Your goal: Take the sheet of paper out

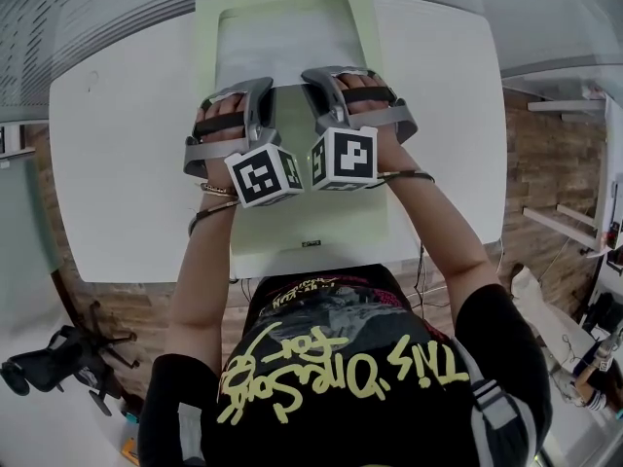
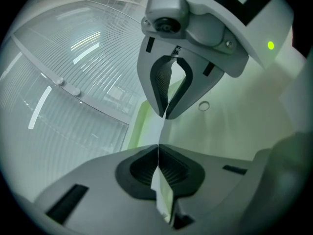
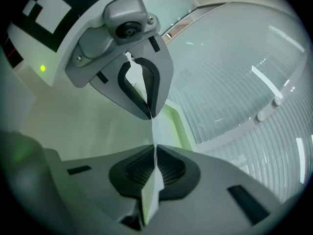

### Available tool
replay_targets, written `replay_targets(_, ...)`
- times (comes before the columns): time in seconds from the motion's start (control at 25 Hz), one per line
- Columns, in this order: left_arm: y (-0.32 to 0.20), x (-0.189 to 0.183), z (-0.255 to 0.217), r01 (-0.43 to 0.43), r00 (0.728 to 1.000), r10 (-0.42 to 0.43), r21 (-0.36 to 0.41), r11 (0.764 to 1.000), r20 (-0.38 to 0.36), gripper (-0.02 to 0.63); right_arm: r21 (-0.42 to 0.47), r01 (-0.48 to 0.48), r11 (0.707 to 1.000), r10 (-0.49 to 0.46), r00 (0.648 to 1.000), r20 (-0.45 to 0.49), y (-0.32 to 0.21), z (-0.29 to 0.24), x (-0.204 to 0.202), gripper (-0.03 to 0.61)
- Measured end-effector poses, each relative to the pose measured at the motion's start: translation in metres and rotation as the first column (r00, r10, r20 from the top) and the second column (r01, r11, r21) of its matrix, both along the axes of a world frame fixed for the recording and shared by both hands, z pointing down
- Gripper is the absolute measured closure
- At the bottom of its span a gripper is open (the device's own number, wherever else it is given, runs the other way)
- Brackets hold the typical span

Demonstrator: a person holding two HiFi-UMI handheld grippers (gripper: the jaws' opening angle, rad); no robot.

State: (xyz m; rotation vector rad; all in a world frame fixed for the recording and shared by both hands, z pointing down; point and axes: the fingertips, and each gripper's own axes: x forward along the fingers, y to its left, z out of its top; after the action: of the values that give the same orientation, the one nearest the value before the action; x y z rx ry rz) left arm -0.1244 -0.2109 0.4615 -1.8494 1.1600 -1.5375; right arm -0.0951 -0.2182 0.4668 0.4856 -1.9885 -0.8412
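Both grippers are on the paper.
- Left gripper (image 2: 159, 166): jaws closed flat on the sheet of paper (image 1: 282, 42). The sheet runs edge-on between the ribbed pads, no gap showing.
- Right gripper (image 3: 155, 168): same, jaws clamped on the same sheet.

Head view: the 2 grippers sit side by side, almost touching, on the sheet's near edge. They're over the pale green tray (image 1: 206, 47), which lies on the white table (image 1: 117, 163). The sheet extends away from the person, across the tray's far half. Can't tell whether its far end rests in the tray or hangs clear.

Why 2 pinches on 1 edge: probably because thin paper flops and twists from a single grip. 2 grips keep that edge straight. Both tools tilt nose-down, so the sheet slopes toward the tray rather than folding back over the hands.

Judgement: grasp done, extraction in hand, not finished, since the sheet is over the tray's footprint.

The next move needs both hands travelling together:
- Drifting apart risks a tear.
- Drifting inward buckles the paper.
- Also watch the far edge snagging on the tray rim.
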Motion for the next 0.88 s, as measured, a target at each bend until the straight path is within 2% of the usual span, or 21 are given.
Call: replay_targets(0.88,0.026,0.006,-0.010,0.020,1.000,-0.020,0.003,1.000,-0.002,0.607,0.014,0.014,1.000,-0.015,0.999,0.032,0.024,-0.018,0.006,0.568)
